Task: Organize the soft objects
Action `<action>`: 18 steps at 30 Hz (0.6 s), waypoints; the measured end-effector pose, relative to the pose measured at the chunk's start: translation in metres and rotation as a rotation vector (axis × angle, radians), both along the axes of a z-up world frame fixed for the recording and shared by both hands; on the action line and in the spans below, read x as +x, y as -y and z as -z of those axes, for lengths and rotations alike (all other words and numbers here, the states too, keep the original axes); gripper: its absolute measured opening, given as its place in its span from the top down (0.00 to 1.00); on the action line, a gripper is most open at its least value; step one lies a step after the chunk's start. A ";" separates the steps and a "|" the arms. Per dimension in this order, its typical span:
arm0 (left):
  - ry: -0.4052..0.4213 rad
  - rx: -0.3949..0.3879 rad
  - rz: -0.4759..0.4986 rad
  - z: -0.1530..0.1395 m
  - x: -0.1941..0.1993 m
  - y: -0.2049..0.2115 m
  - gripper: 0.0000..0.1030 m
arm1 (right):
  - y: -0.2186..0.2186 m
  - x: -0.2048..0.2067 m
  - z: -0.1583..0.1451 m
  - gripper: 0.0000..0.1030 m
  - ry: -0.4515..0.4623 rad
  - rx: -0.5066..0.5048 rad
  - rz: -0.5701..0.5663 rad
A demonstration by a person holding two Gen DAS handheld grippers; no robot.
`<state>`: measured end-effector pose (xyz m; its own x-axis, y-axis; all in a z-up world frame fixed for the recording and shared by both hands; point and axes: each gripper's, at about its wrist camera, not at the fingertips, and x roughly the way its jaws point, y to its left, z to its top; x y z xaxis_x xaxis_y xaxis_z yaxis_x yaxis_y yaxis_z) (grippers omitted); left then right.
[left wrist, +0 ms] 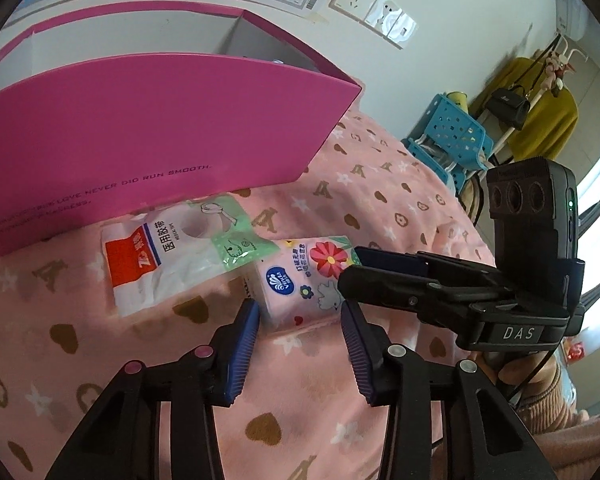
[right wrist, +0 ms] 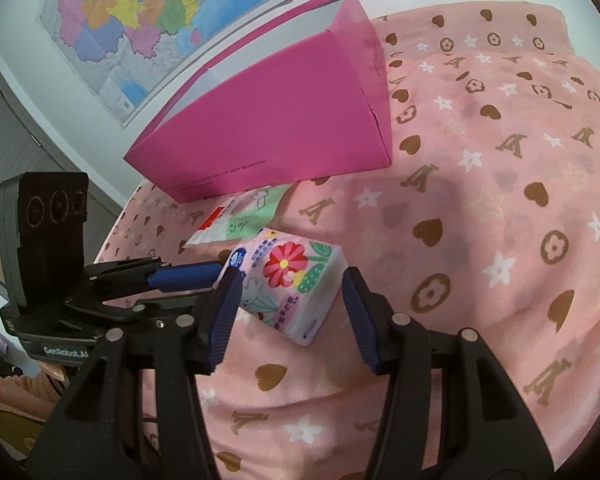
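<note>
Right wrist view, tissue pack (right wrist: 292,284) between parted jaws, untouched

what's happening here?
A person holds a gripper in each hand over a pink blanket. Both point at a flowered tissue pack, which lies between the open right gripper jaws. The left gripper sits at its near end. A tape packet lies beside a pink box.

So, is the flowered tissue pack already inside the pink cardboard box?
No, the flowered tissue pack lies on the pink patterned blanket, in front of the pink cardboard box.
</note>
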<state>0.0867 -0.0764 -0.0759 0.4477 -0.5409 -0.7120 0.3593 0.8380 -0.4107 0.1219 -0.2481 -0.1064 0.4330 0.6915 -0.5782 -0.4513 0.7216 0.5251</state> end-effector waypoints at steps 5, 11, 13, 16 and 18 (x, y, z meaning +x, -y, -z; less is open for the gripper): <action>0.000 0.002 0.004 0.000 0.001 0.001 0.59 | -0.001 0.003 0.000 0.49 0.000 -0.002 -0.003; -0.002 0.002 0.012 0.000 -0.002 0.003 0.59 | -0.001 0.003 0.001 0.50 0.002 -0.011 -0.011; -0.004 0.000 0.015 0.000 -0.002 0.003 0.59 | -0.002 0.004 0.001 0.50 0.003 -0.017 -0.017; 0.003 0.010 0.031 -0.002 -0.006 0.003 0.59 | -0.004 0.003 -0.002 0.50 0.012 -0.027 -0.031; 0.021 0.025 0.024 -0.004 -0.010 -0.002 0.58 | -0.001 0.007 -0.006 0.50 0.019 -0.023 -0.013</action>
<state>0.0763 -0.0748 -0.0722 0.4495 -0.5339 -0.7162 0.3875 0.8389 -0.3822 0.1288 -0.2474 -0.1007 0.4349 0.6837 -0.5860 -0.4704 0.7274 0.4996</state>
